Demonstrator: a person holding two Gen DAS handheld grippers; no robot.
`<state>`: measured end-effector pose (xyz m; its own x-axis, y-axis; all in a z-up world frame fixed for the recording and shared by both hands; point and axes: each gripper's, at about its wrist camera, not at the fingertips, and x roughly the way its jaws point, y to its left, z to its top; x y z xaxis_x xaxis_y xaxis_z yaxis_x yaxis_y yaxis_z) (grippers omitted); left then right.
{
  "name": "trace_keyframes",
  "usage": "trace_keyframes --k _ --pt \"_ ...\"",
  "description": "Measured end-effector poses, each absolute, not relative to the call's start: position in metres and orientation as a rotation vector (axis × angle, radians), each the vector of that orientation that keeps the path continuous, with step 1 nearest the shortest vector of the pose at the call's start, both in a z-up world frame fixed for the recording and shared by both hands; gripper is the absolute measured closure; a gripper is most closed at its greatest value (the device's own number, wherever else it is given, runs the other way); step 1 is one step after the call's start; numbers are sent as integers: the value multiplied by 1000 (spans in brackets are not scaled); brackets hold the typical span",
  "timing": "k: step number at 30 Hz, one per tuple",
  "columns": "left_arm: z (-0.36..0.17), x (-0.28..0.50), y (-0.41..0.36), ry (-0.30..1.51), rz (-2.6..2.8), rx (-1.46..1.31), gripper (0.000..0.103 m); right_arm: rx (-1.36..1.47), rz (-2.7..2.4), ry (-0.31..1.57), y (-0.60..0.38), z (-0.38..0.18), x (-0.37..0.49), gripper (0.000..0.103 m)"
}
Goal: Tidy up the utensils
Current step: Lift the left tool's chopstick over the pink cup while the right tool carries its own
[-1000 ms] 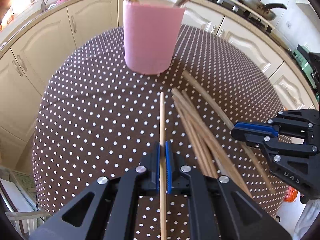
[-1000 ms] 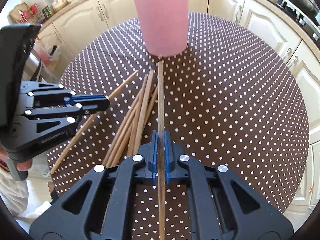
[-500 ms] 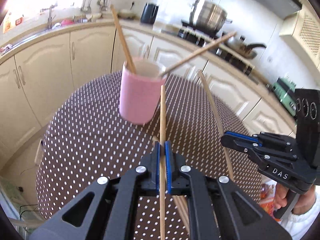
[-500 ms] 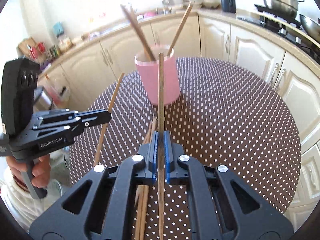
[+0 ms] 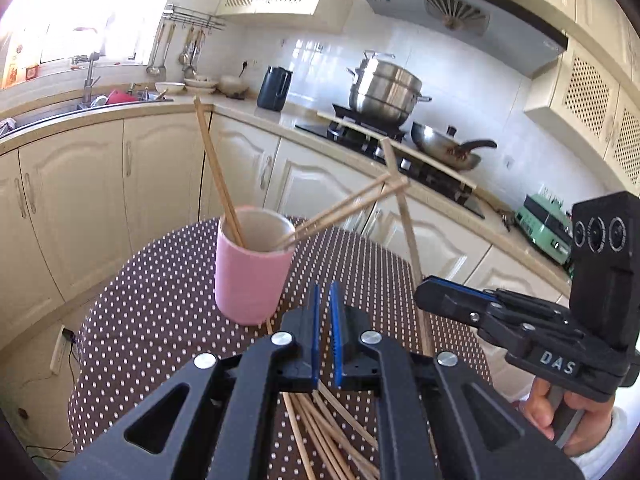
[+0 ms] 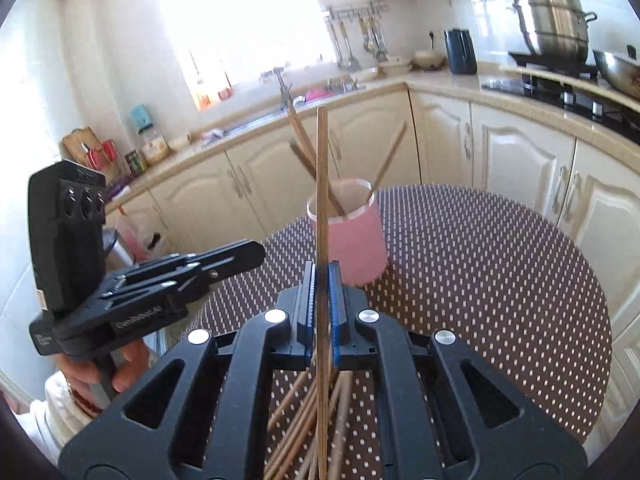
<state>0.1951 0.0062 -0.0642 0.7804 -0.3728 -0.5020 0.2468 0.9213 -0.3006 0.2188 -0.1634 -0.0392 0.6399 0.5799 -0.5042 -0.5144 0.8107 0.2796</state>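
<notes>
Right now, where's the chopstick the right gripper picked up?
The chopstick stands upright in the right gripper, centre of the right wrist view, in front of the pink cup, above the loose chopsticks.

"DAS" stands in white letters on the side of my right gripper (image 5: 556,356), seen from the left wrist. The white print on my left gripper (image 6: 136,314) is too blurred to read.

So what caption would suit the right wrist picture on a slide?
Right hand-held gripper holds one chopstick upright before a pink cup.
</notes>
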Motion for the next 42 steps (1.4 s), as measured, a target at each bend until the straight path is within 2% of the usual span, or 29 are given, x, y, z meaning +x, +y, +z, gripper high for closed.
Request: trace_keyframes --k 4,8,15,22,25,27,32,33,35,42 --pt "-70 213 12 661 -299 -215 97 83 592 700 -160 -46 233 96" --pt "-87 225 18 730 -278 -225 97 16 536 831 -153 -75 247 96" --pt "-108 230 21 799 -292 -226 97 -30 534 856 -141 -89 250 96" --pt "-155 248 1 1031 -292 -161 97 -15 545 895 -143 -100 253 96" --pt "-174 255 -6 1098 -271 -140 83 -5 552 915 -146 -105 254 96" --pt "-184 258 -8 1125 -257 -126 82 -10 553 921 -146 -108 253 96" --pt "-189 260 -9 1125 -248 -129 84 -5 563 934 -146 -115 253 96" --pt "-189 260 -9 1125 -244 -127 86 -3 566 934 -146 -115 253 96" --pt "-190 261 -10 1125 -251 -143 98 0 568 934 -146 -116 254 96" --pt "-189 265 -12 1132 -241 -105 97 9 571 942 -146 -117 254 96"
